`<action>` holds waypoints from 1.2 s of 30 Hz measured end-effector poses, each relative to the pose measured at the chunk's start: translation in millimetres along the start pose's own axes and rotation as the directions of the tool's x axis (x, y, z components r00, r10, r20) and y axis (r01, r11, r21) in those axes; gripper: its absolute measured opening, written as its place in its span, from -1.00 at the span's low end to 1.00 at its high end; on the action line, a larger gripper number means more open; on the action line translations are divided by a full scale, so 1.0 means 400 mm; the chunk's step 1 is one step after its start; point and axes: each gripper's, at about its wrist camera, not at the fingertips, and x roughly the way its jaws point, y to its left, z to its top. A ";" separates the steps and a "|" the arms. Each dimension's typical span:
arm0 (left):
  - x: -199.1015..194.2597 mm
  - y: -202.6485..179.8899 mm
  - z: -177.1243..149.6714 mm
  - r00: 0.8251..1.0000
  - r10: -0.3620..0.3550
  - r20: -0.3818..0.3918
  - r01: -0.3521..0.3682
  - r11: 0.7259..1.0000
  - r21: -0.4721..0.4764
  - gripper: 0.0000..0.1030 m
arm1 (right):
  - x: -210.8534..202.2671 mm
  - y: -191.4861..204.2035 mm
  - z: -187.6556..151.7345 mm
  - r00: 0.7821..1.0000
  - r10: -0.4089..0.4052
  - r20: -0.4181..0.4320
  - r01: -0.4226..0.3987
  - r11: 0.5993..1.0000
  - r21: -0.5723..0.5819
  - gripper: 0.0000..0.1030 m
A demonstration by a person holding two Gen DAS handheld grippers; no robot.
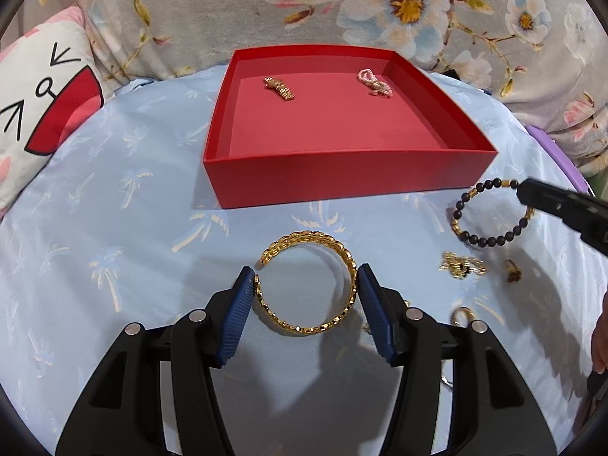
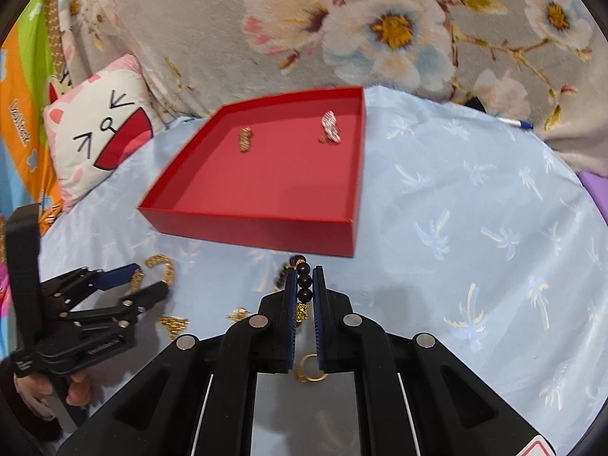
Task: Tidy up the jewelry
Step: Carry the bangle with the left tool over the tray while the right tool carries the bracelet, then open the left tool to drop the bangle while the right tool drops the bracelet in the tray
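My left gripper (image 1: pixel 306 269) stands with its blue pads against both sides of a gold chain bangle (image 1: pixel 288 323) that lies on the pale blue cloth; in the right wrist view the left gripper (image 2: pixel 150 278) is low at the left, around the bangle (image 2: pixel 165 266). My right gripper (image 2: pixel 305 270) is shut on a bracelet of dark beads (image 2: pixel 304 285), which hangs from it just above the cloth. From the left wrist view the bead bracelet (image 1: pixel 490 237) dangles from the right gripper (image 1: pixel 522 190). The red box (image 1: pixel 342 178) holds a gold piece (image 1: pixel 279 88) and a pink beaded piece (image 1: pixel 374 81).
Small gold pieces (image 1: pixel 461 266), a dark earring (image 1: pixel 513 271) and a gold ring (image 2: pixel 311 370) lie on the cloth near the grippers. A cartoon-face pillow (image 1: pixel 38 106) sits left, a floral blanket (image 1: pixel 380 7) behind, a pen (image 2: pixel 516 123) at the far right.
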 end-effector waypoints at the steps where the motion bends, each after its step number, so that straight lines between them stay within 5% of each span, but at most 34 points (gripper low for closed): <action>1: -0.013 0.002 0.004 1.000 -0.015 0.006 0.015 1.000 -0.001 0.04 | -0.014 0.007 0.006 1.000 0.006 0.011 -0.006 1.000 -0.004 -0.86; 8: -0.141 0.001 0.106 0.990 -0.072 0.121 0.069 0.997 0.022 0.04 | -0.084 0.036 0.124 0.995 0.032 0.094 -0.029 0.999 -0.030 -0.86; 14: -0.123 0.010 0.259 0.980 -0.009 0.198 0.002 0.999 0.035 0.04 | -0.023 0.036 0.263 0.991 0.005 0.135 -0.002 1.000 -0.020 -0.86; 19: 0.023 0.016 0.360 0.992 0.012 0.127 -0.014 1.000 0.014 0.04 | 0.101 0.012 0.340 0.996 0.011 0.088 -0.014 0.999 0.036 -0.86; 24: 0.138 0.024 0.379 0.997 0.044 0.066 -0.044 0.999 -0.003 0.04 | 0.230 -0.021 0.358 0.998 0.058 0.006 -0.058 0.993 0.104 -0.86; 31: 0.216 0.036 0.360 0.997 0.074 0.022 -0.074 0.997 -0.011 0.05 | 0.327 -0.037 0.320 0.997 -0.039 -0.059 0.042 0.997 0.060 -0.86; 36: 0.232 0.045 0.356 0.997 0.080 0.022 -0.080 0.996 -0.034 0.07 | 0.319 -0.038 0.309 0.997 -0.068 -0.026 0.068 0.997 0.038 -0.83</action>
